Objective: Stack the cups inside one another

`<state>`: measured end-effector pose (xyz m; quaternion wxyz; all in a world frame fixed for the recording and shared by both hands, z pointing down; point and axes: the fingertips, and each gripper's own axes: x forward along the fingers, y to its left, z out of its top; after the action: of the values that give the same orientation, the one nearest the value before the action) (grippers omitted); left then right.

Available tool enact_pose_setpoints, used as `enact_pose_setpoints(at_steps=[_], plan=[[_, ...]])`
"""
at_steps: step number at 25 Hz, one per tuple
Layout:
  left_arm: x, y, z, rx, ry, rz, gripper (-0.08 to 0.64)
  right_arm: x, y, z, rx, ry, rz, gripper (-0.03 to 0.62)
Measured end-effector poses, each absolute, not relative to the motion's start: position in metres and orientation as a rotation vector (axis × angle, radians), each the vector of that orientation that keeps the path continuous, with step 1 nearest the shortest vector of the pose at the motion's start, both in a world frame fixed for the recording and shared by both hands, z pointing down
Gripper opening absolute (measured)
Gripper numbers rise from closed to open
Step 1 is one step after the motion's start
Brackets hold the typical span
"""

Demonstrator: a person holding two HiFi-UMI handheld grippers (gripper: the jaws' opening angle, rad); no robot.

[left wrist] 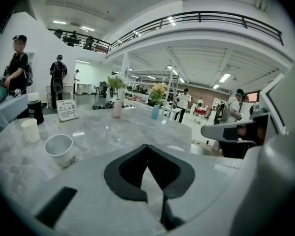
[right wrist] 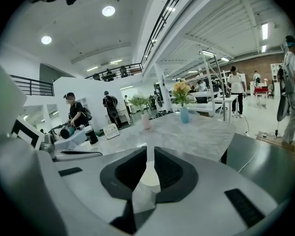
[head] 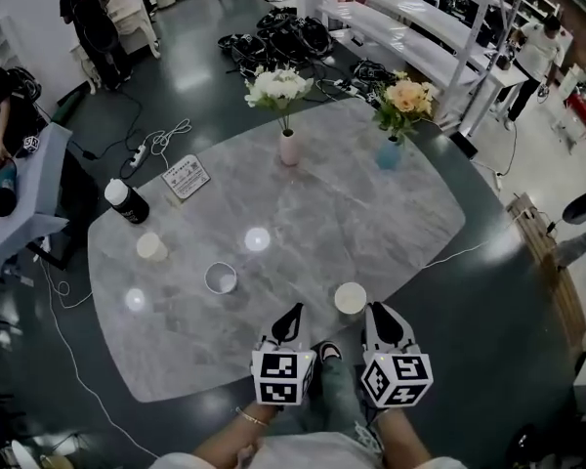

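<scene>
Flowers, a bottle and a card on the grey table
Near the table's [head: 371,213] far edge stood a pink vase [head: 288,148] of white flowers and a blue vase [head: 390,152] of orange ones, well apart. At the far left corner a white-capped black bottle [head: 127,201] stood upright near a printed card [head: 186,176].

A rounded grey marble table [head: 352,203] fills the middle of a dark, glossy floor [head: 205,86], with a tangle of black cables [head: 283,32] at twelve o'clock and white shelving [head: 420,27] at one o'clock. A grey-draped side table [head: 29,198] stands at nine o'clock. Overhead, a black-railed balcony [left wrist: 196,17] runs below a white ceiling with round lamps [right wrist: 108,11].
</scene>
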<state>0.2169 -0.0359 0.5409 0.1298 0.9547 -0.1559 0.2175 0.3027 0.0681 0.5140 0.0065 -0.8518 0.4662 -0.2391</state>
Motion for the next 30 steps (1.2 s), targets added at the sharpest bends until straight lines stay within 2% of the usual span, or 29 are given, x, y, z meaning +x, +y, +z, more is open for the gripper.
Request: enact_pose_setpoints(at_steps=[4,7,14,25,30], plan=[[0.221,-0.029,0.558,2.762,-0.428,0.68,-0.005,0.297,0.076,0.534,-2.652,1.444,-0.809,0.015],[0.221,-0.026,0.571,2.752,-0.421,0.715,-0.005,0.293,0.078,0.548,-2.638,1.445,-0.858,0.07],[0.22,-0.024,0.596,2.727,-0.437,0.761,-0.005,0.287,0.077,0.579,-2.607,1.49,-0.936,0.111],[0.215,-0.028,0.63,2.681,-0.481,0.806,-0.005,0.286,0.067,0.624,-2.59,1.593,-1.031,0.219],[0.212,-0.029,0.641,2.671,-0.506,0.813,-0.005,0.294,0.059,0.633,-2.611,1.645,-0.995,0.236]])
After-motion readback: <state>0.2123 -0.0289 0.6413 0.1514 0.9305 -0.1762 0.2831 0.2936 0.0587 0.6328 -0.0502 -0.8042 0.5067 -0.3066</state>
